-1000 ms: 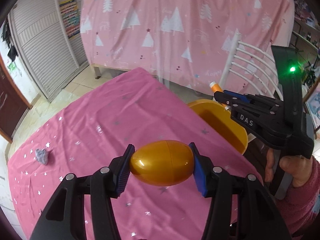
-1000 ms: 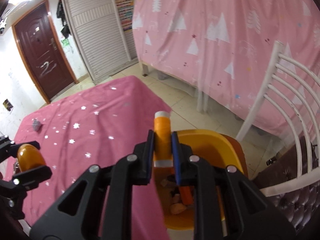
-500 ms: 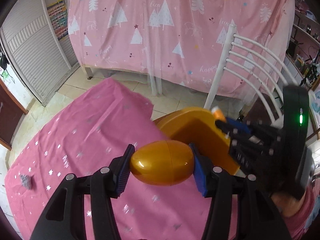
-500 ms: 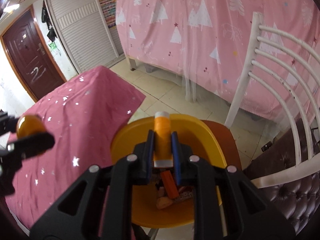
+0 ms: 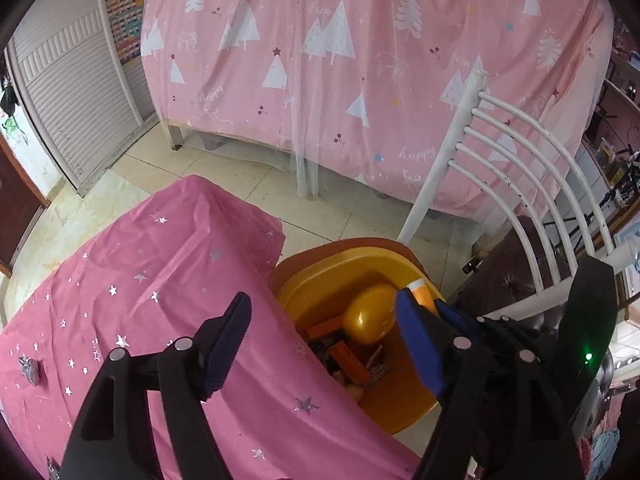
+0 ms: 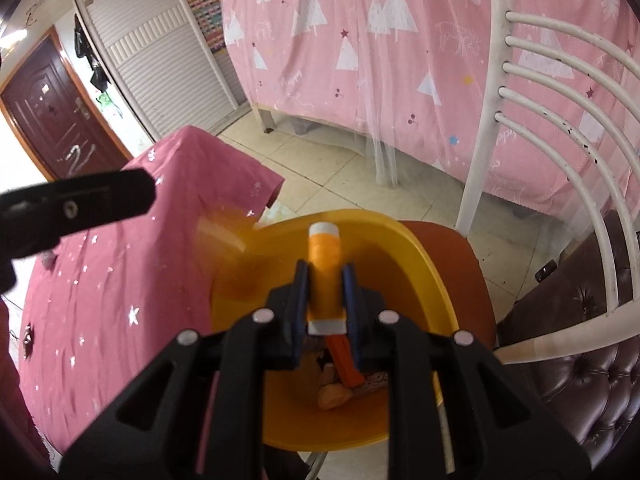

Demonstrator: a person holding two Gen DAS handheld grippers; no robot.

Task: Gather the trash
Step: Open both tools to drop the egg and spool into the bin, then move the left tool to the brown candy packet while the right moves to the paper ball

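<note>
My left gripper [image 5: 326, 330] is open and empty above the table edge beside the yellow bin [image 5: 416, 400]. The gold plastic egg [image 5: 370, 318] is free of my jaws, over the trash in the bin; it shows as an orange blur in the right wrist view [image 6: 226, 240]. My right gripper [image 6: 325, 312] is shut on an orange tube with white ends [image 6: 325, 272], held over the bin [image 6: 432, 280]. The tube's tip also shows in the left wrist view [image 5: 423, 292]. A small grey scrap [image 5: 29, 369] lies on the pink star tablecloth [image 5: 160, 300] at the far left.
The bin holds orange sticks [image 6: 344, 360] and other scraps and rests on an orange chair seat [image 6: 468, 264] with a white slatted back [image 6: 560, 128]. A dark tufted seat [image 6: 580, 380] is at the right. A pink tree-print sheet [image 5: 360, 60] hangs behind. Tiled floor lies between.
My left gripper moved right to the bin, opened and let go of the gold egg, which is dropping into the bin. My right gripper moved further over the bin, still holding the tube.
</note>
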